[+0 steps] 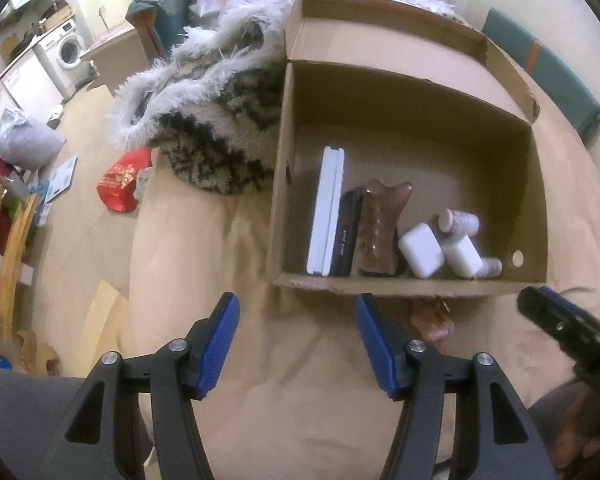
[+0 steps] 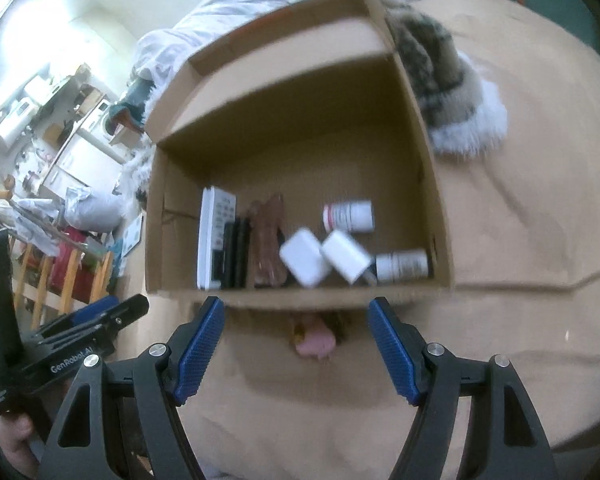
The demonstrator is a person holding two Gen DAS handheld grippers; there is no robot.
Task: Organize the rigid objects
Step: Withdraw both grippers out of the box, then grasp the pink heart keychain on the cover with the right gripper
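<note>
Right gripper (image 2: 296,316) is spread wide and holds nothing, aimed at the pink object (image 2: 314,340) lying on the tan bedcover (image 2: 520,320) just outside the near wall of the cardboard box (image 2: 424,152). Left gripper (image 1: 296,312) is also wide and empty, off to the side. Inside the box, along the near wall: white remote (image 2: 214,236), dark flat case (image 2: 236,252), brown carved piece (image 2: 266,236), two white blocks (image 2: 304,258), two pill bottles (image 2: 348,216).

Risk — the pink object sits tight against the box wall, so a finger may catch the cardboard edge and shove the box, tipping the items that stand on edge. The soft cover may also let the object sink or roll under a pad. Its far side is hidden, and the right view is blurred.

Room: the back of the box floor is bare — space to drop in. The fur blanket (image 1: 204,120) touches the box's left wall; the cover in front is open.
</note>
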